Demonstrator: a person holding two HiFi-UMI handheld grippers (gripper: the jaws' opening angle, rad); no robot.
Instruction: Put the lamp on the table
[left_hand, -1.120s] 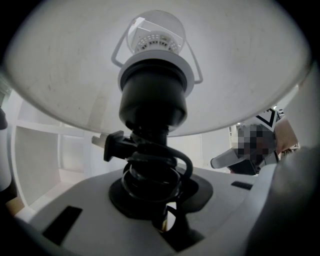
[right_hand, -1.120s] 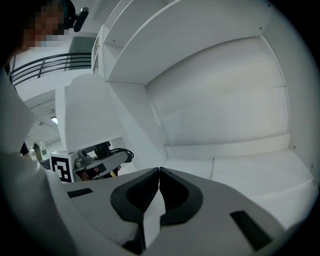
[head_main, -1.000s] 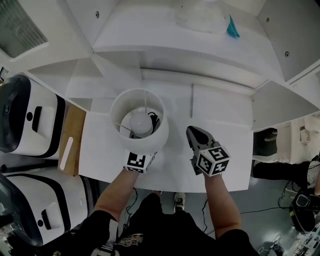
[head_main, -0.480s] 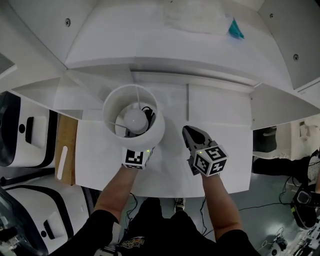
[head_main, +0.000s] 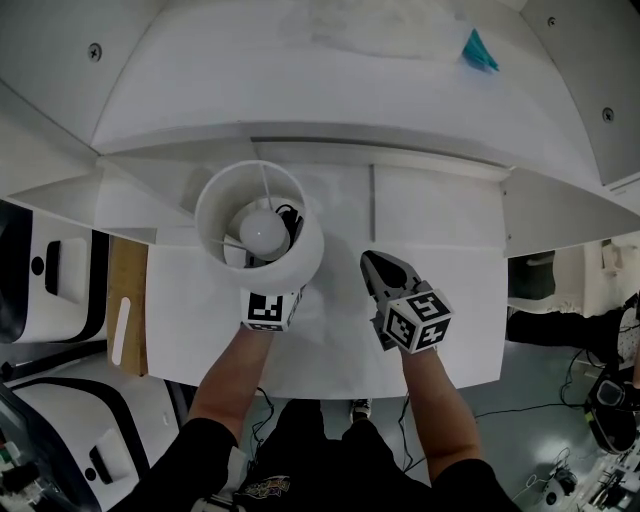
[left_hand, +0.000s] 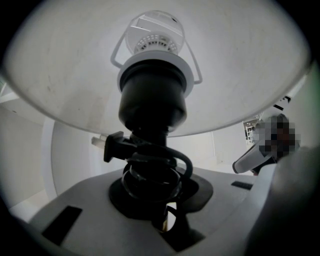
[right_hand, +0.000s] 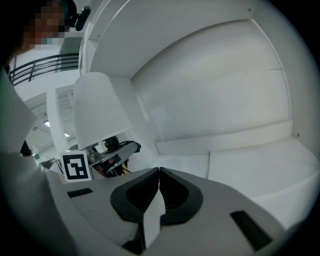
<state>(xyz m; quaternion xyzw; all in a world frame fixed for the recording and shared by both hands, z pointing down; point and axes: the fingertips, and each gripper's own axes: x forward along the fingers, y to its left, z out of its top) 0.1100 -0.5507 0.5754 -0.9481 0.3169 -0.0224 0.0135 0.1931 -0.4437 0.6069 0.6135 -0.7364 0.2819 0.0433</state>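
The lamp has a white drum shade (head_main: 303, 258) and a round bulb (head_main: 264, 230); I look down into it over the left part of the white table (head_main: 440, 230). My left gripper (head_main: 272, 302) reaches under the shade, which hides its fingertips. In the left gripper view the jaws (left_hand: 152, 192) are shut on the lamp's black stem (left_hand: 152, 107), which has a black cord and plug (left_hand: 112, 145) wound round it. The shade hides the lamp's foot. My right gripper (head_main: 373, 263) hovers right of the lamp, shut and empty (right_hand: 159, 172); beside it I see the shade (right_hand: 100, 110).
White slanted panels and a shelf (head_main: 330, 90) wall in the table at the back and sides; a teal object (head_main: 480, 52) lies up there. White-and-black machines (head_main: 40, 290) and a wooden board (head_main: 125, 300) stand left. Cables (head_main: 600, 410) lie on the floor right.
The lamp in my left gripper has moved farther in over the table, toward the back and a little left. The right gripper has followed slightly and stayed shut.
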